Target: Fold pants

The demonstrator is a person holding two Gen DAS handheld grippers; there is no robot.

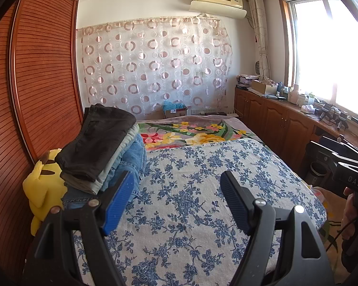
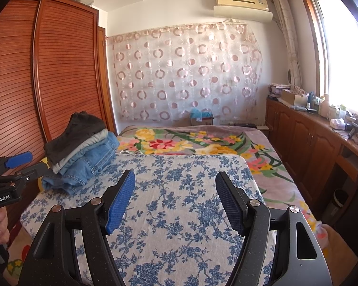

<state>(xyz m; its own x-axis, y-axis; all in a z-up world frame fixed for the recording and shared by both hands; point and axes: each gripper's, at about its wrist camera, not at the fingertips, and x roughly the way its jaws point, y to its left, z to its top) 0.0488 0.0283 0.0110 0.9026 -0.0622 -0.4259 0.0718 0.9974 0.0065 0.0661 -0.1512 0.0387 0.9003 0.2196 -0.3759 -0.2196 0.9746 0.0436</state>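
A stack of folded pants (image 1: 100,147) lies at the left edge of the bed: a dark pair on top, a grey-green pair under it, blue jeans (image 1: 133,159) at the bottom. The same stack (image 2: 81,150) appears left of centre in the right wrist view. My left gripper (image 1: 176,200) is open just right of the stack, above the blue floral sheet (image 1: 198,171), with nothing between its blue pads. My right gripper (image 2: 175,202) is also open and empty over the sheet (image 2: 179,181). In that view the left gripper (image 2: 32,163) shows at the left edge.
A yellow plush toy (image 1: 45,186) sits between the stack and the slatted wardrobe (image 1: 43,76). A flowered blanket (image 1: 193,131) covers the far half of the bed. Wooden cabinets (image 2: 305,138) with clutter on top run under the window at right, with a bin (image 1: 318,170) on the floor.
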